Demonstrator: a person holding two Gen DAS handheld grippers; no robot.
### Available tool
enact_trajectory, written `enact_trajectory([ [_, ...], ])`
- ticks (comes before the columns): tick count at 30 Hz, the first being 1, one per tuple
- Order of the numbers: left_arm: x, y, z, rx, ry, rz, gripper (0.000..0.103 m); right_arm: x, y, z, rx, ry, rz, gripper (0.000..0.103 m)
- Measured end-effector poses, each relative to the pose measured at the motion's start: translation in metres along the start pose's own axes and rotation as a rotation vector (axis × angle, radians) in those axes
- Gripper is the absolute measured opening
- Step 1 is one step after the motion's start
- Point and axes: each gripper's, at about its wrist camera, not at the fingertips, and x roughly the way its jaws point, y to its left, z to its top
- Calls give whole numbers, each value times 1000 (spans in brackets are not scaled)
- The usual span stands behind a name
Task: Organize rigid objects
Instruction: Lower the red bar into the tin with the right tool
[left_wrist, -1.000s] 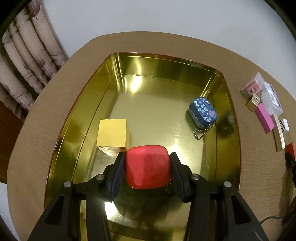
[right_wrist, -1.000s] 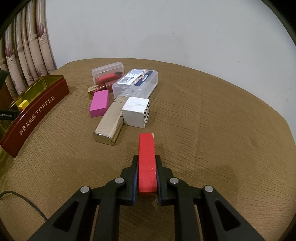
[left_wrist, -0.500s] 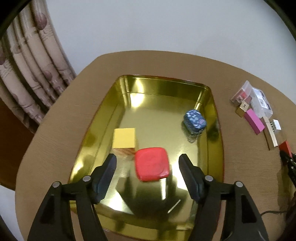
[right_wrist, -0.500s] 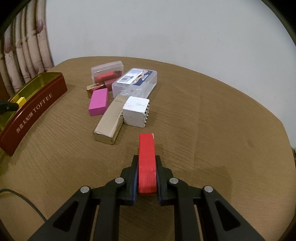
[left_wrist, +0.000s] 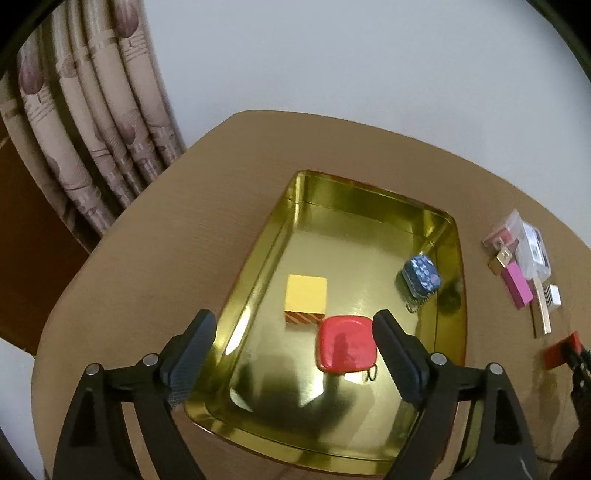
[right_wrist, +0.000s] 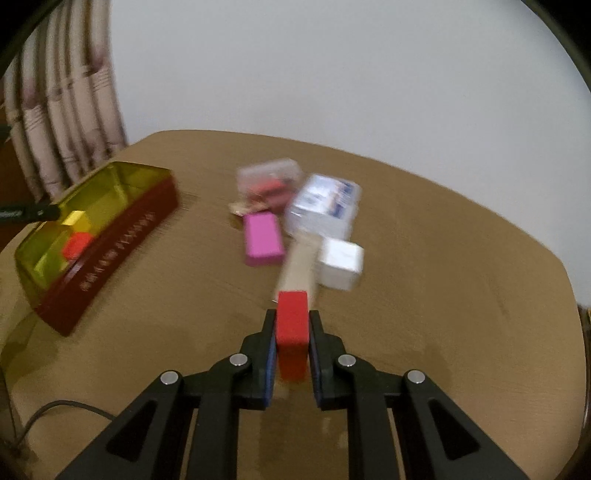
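A gold-lined tin (left_wrist: 258, 258) with dark red outer walls (right_wrist: 122, 236) sits on the brown table. Inside it lie a red rounded case (left_wrist: 347, 349), a yellow block (left_wrist: 306, 299) and a blue patterned case (left_wrist: 421, 277). My left gripper (left_wrist: 295, 350) hangs above the tin, its jaws opening wide, nothing pressed between them; the red case lies free below. My right gripper (right_wrist: 291, 332) is shut on a flat red block (right_wrist: 291, 325), lifted off the table in front of the pile. That red block (left_wrist: 559, 352) also shows at the left wrist view's right edge.
A pile to the right of the tin: pink block (right_wrist: 262, 240), white cube (right_wrist: 340, 264), gold bar (right_wrist: 299, 266), clear box with a label (right_wrist: 325, 206), clear box with red contents (right_wrist: 269, 181). Curtains (left_wrist: 92, 122) hang at the left. A cable (right_wrist: 55, 410) lies near the front.
My left gripper let go of the red rounded case, opened wide and rose away from the tin. My right gripper lifted the red block off the table and drew back.
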Motion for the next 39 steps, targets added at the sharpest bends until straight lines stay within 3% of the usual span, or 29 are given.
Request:
enact_trajectory([
  [3, 0, 6, 2, -12, -6, 37, 86, 2, 21, 6, -24, 9, 35, 15],
  [11, -3, 20, 5, -52, -1, -5, 86, 7, 75, 18, -120, 25, 94, 15],
  [25, -3, 48, 13, -141, -13, 5, 87, 13, 160, 79, -228, -8, 179, 15],
  [39, 2, 72, 19, -232, -5, -5, 87, 40, 215, 124, -285, 11, 238, 15],
])
